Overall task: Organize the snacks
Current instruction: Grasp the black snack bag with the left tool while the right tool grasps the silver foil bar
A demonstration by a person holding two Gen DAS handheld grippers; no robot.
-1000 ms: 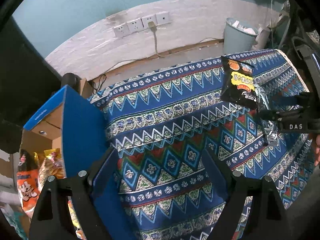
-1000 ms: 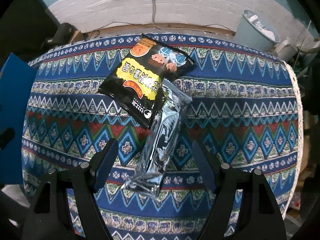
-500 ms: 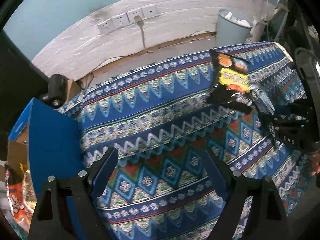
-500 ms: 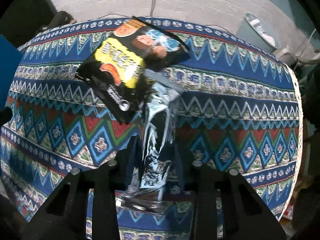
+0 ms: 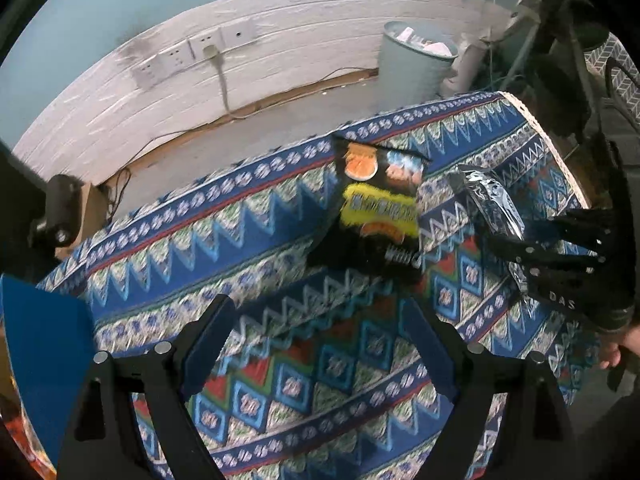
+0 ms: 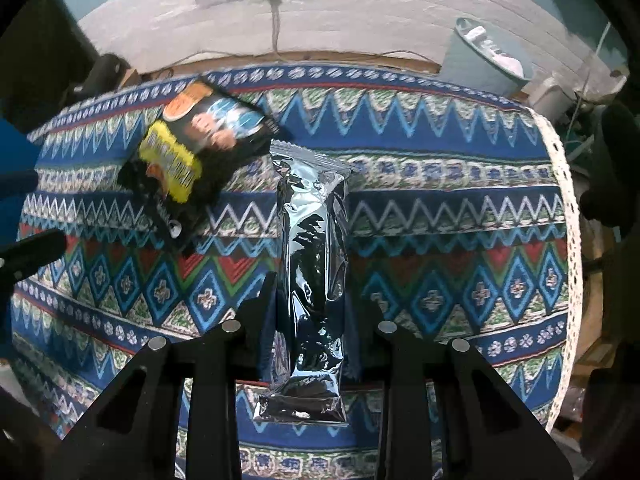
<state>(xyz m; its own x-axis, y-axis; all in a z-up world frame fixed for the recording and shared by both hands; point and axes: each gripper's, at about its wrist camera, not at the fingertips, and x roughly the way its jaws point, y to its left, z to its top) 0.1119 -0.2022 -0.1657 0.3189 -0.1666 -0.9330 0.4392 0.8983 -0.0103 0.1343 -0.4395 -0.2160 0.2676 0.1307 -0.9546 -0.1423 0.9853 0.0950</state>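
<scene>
Your right gripper [image 6: 312,320] points steeply down at the patterned tablecloth [image 6: 440,208], and its 2 fingers are clamped on the lower part of the silver snack packet [image 6: 312,248], which runs lengthwise away from the camera. Just left of it the black and yellow chip bag [image 6: 192,160] lies flat on the cloth, apart from the packet. Your left gripper [image 5: 316,340] also tilts steeply down, its jaws opening with only cloth between them, the chip bag [image 5: 376,208] beyond its tips.

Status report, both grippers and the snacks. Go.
Right gripper shut on silver packet. Left gripper open, nothing between its fingers. Black chip bag on tablecloth. Nothing in the way.
</scene>
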